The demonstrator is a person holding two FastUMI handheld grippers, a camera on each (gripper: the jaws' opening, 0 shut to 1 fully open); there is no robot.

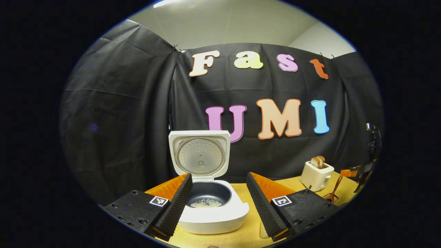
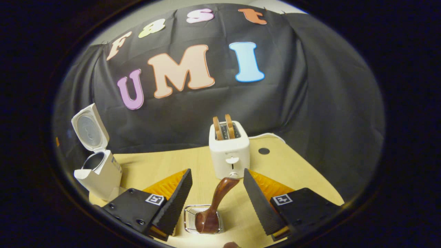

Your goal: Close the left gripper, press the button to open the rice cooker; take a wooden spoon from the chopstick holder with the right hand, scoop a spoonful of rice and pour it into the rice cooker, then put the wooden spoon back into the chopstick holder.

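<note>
We found the cooker [image 1: 210, 203] on the table [image 1: 241, 234], its lid [image 1: 200, 155] standing upright and fully open. In the left gripper view it sat at 6 o'clock, between the fingers of the left gripper [image 1: 218, 203], a little toward the left one. A small patch of rice [image 1: 206, 204] lay on the bottom of the dark inner pot [image 1: 208, 194]. The left gripper's fingers were spread wide and held nothing; they did not touch the cooker as far as we could tell.

In the right gripper view we noted the wooden spoon [image 2: 213, 206] standing bowl-down in the wire holder [image 2: 203, 218] at 6 o'clock, its handle leaning up toward 1 o'clock. Spoon and holder lay between the fingers of the right gripper [image 2: 217, 203], which were spread wide apart and clear of the spoon. In that view the cooker stood at 8 o'clock, well apart from the holder.

A white toaster [image 2: 230, 150] with two slices of bread [image 2: 222, 126] in its slots stood just beyond the spoon handle. In the left gripper view the toaster appeared at 4 o'clock, with the spoon near it, further right and lower.
</note>
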